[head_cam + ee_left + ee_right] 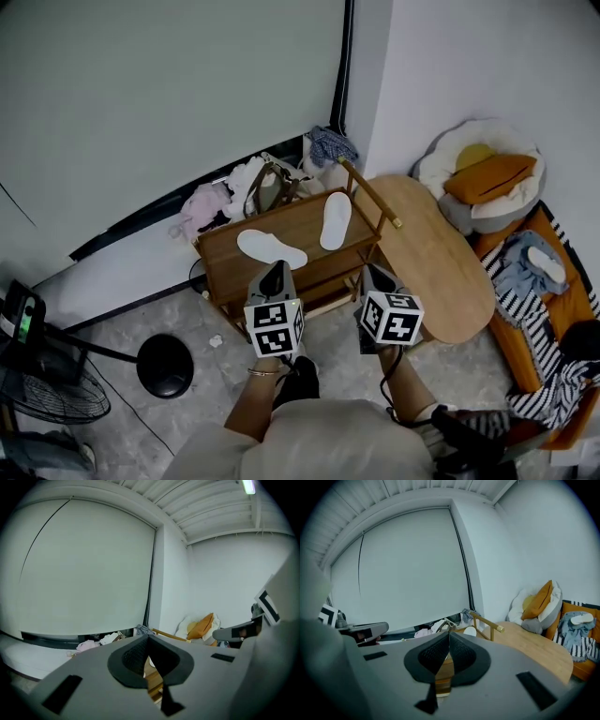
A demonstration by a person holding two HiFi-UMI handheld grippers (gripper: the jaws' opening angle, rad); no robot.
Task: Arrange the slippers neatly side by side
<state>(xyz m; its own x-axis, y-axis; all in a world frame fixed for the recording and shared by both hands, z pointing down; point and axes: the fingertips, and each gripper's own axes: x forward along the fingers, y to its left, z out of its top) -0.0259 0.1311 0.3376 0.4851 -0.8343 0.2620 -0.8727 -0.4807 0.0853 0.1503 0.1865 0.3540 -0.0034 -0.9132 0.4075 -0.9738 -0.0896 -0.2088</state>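
Note:
Two white slippers lie apart on top of a wooden rack (300,225). One slipper (271,248) lies slantwise at the left. The other slipper (335,220) lies nearly lengthwise at the right, and its tip shows as a white patch (470,631) in the right gripper view. My left gripper (276,274) hovers just in front of the rack's near edge, shut and empty (148,640). My right gripper (375,277) hangs beside it at the rack's right corner, also shut on nothing (449,637). Neither gripper touches a slipper.
An oval wooden table (433,255) stands right of the rack. A heap of clothes (246,187) lies behind the rack by the wall. A round cushion bed (483,178), striped bedding (544,328), a fan (47,375) and a black round base (165,365) surround the area.

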